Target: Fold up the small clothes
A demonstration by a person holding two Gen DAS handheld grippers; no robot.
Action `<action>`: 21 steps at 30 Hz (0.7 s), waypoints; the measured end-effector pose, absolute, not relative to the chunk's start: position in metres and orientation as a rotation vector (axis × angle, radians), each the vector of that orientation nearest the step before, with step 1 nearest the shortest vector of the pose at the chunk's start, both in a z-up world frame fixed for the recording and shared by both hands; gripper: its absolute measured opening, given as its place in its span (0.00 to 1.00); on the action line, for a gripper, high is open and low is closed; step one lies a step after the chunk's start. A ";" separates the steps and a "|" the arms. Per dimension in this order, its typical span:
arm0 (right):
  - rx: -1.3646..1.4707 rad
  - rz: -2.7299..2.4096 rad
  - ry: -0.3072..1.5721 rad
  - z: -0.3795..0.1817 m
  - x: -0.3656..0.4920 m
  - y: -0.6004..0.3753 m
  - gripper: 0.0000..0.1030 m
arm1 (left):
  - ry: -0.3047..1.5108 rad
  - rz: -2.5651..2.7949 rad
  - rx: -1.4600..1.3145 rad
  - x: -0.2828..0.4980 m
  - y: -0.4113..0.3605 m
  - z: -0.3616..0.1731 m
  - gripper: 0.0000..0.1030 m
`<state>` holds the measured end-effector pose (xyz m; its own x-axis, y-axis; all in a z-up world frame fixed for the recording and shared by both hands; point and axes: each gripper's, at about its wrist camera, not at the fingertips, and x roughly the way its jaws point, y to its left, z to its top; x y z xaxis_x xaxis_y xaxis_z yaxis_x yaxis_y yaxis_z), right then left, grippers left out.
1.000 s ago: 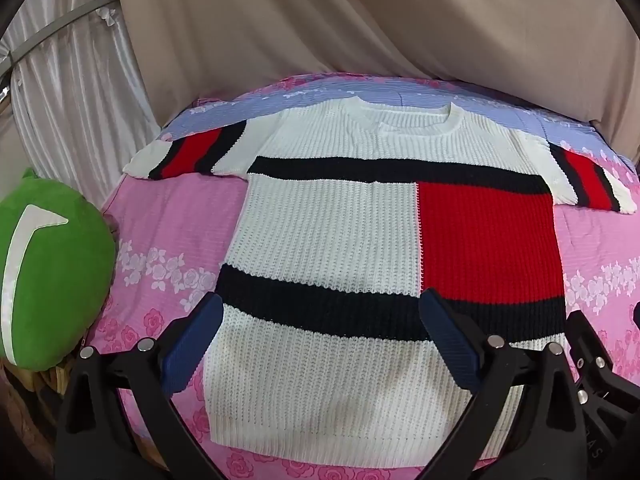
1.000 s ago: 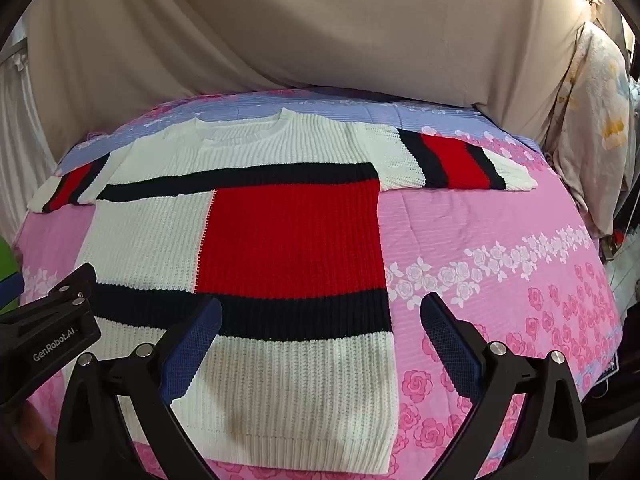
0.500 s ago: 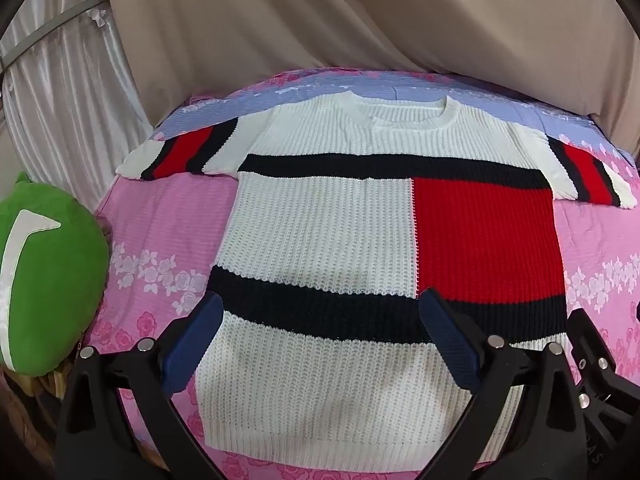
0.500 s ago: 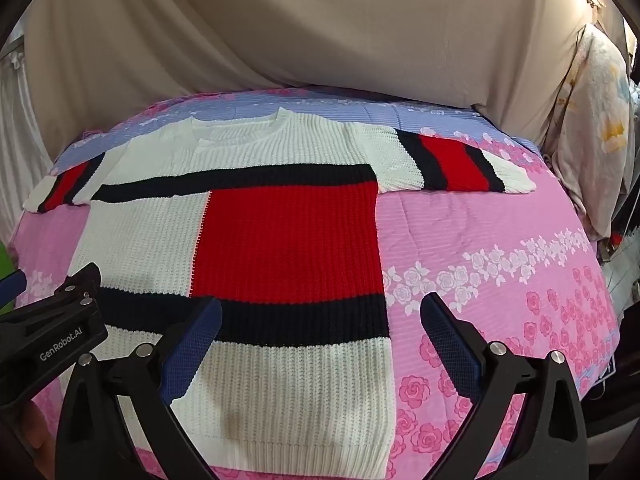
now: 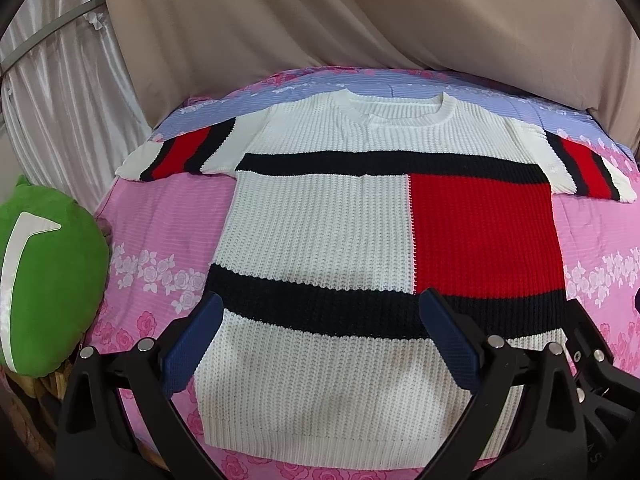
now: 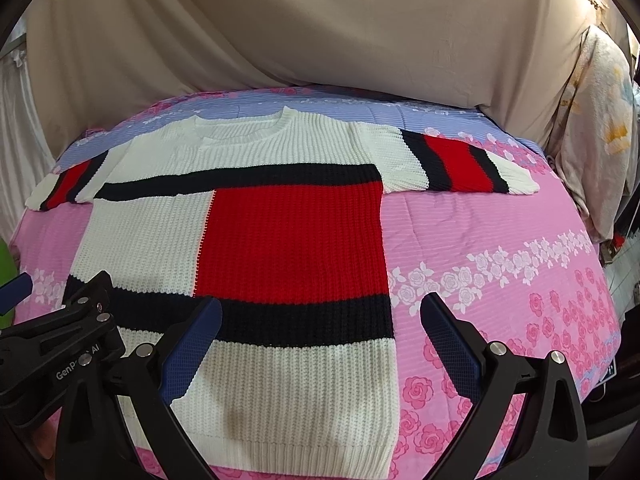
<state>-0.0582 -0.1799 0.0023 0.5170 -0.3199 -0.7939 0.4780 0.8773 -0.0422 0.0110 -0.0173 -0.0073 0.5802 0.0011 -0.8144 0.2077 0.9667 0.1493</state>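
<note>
Knitted sweater (image 5: 320, 240) in white, red and navy, spread flat and face up on pink flowered bedspread (image 5: 160, 232), collar at far end, both sleeves out sideways. Left gripper (image 5: 320, 340) above lower hem, blue fingers (image 5: 192, 344) wide apart, nothing held, white knit between them. Right gripper (image 6: 320, 340) likewise spread wide and empty, left finger over sweater, right finger (image 6: 448, 344) over bare bedspread. Green cushion (image 5: 44, 280) beyond left finger.

Both views bright w/ even, soft light, no hard shadows or glare. Strong fisheye bend + black corners at edges. Sharp focus throughout; bed (image 5: 168, 216) colours vivid.
</note>
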 end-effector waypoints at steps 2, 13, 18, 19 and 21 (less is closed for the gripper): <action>0.190 -0.479 0.911 0.002 -0.057 -0.179 0.95 | 0.947 -0.119 0.242 0.011 -0.018 -0.007 0.93; 0.199 -0.477 0.920 0.001 -0.053 -0.181 0.95 | 0.947 -0.118 0.249 0.015 -0.020 -0.008 0.93; 0.198 -0.477 0.920 0.001 -0.053 -0.181 0.95 | 0.949 -0.120 0.252 0.018 -0.022 -0.008 0.93; 0.197 -0.477 0.921 0.000 -0.053 -0.182 0.95 | 0.949 -0.120 0.252 0.019 -0.023 -0.008 0.93; 0.198 -0.477 0.920 0.000 -0.053 -0.182 0.95 | 0.948 -0.120 0.252 0.018 -0.023 -0.008 0.93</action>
